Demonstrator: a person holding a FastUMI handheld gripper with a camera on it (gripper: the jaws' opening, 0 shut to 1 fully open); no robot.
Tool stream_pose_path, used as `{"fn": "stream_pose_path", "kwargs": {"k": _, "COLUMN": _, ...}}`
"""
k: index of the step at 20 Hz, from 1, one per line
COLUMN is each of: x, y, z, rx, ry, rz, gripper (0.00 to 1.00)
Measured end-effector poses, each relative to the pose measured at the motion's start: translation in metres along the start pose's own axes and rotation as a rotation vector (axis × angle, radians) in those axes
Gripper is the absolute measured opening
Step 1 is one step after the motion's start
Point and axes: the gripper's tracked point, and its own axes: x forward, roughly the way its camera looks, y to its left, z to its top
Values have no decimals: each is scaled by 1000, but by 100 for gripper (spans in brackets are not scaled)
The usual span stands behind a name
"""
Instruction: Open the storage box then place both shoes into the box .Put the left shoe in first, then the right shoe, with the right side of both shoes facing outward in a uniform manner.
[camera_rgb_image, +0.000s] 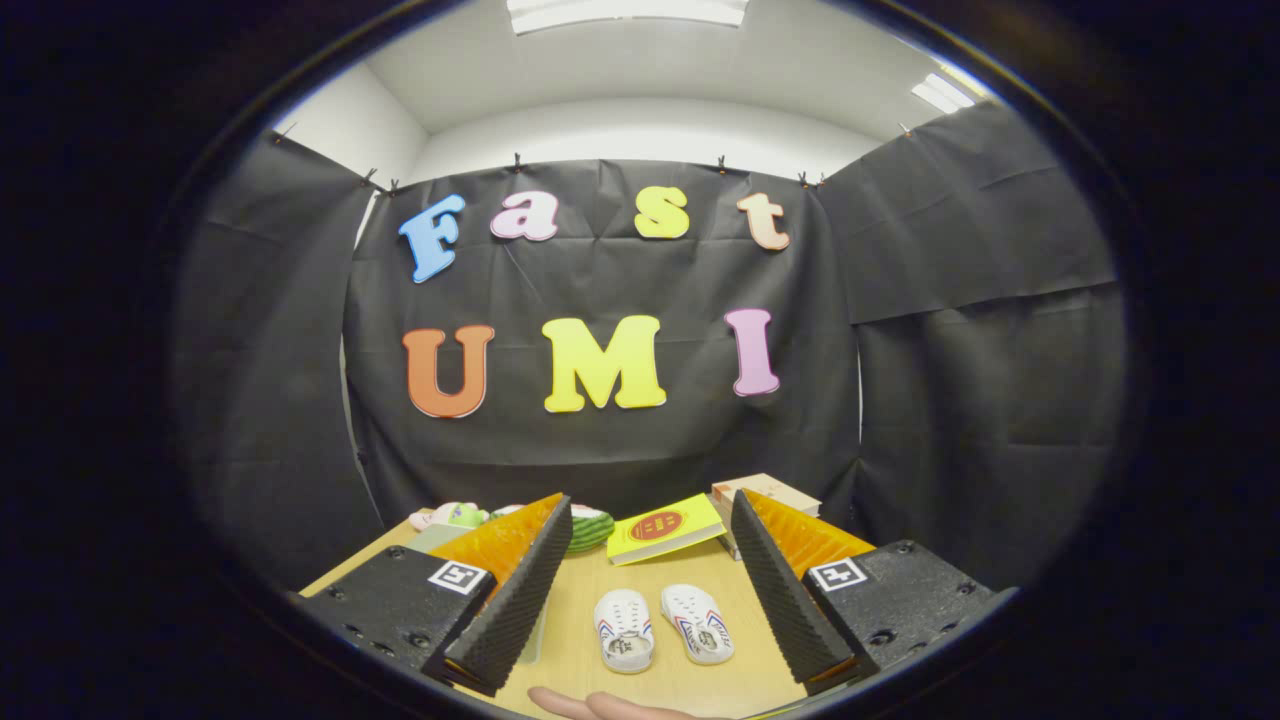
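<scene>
Since nothing lies between the two fingers, the gripper (640, 585) is seen spread wide and empty, its ridged black pads and orange backs rising from the lower left and lower right of the frame. Beneath it, across the lower middle, a pale wooden table (575, 625) is shown. At the far edge of the table, just right of centre, a yellow-green book (665, 528) with a red oval is laid flat, and behind it a small tan box (765, 493) is set; whether that is the storage box cannot be told, and no lid detail can be made out. Left of centre a green striped thing (590, 528) is half hidden behind the left finger, with a small pale and green toy (450, 515) further left. Lower centre, between the fingers and just ahead of them, the left shoe (624, 629) and the right shoe (697, 623) are placed side by side, soles down and nearly touching; which one is truly the left cannot be confirmed, so they are named by position. Both are small white clogs with striped sides, and they are judged to be light, softly moulded and slightly springy, unlikely to be damaged. A hold across the side walls at mid-length is judged best, since the smooth toe could slip. At the very bottom, fingertips of a hand (610, 706) are seen.
</scene>
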Motion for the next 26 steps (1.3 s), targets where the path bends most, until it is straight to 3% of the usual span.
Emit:
{"fn": "stream_pose_path", "kwargs": {"k": 5, "x": 12, "y": 1, "z": -9, "rx": 7, "ry": 25, "rz": 9, "gripper": 100}}
{"fn": "stream_pose_path", "kwargs": {"k": 9, "x": 37, "y": 17, "z": -34, "rx": 53, "ry": 128, "rz": 106, "gripper": 100}}
{"fn": "stream_pose_path", "kwargs": {"k": 12, "x": 70, "y": 15, "z": -57, "rx": 59, "ry": 203, "rz": 111, "gripper": 100}}
{"fn": "stream_pose_path", "kwargs": {"k": 16, "x": 111, "y": 43, "z": -102, "rx": 167, "ry": 404, "rz": 285, "gripper": 100}}
{"fn": "stream_pose_path", "kwargs": {"k": 26, "x": 213, "y": 105, "z": -210, "rx": 498, "ry": 908, "rz": 597, "gripper": 98}}
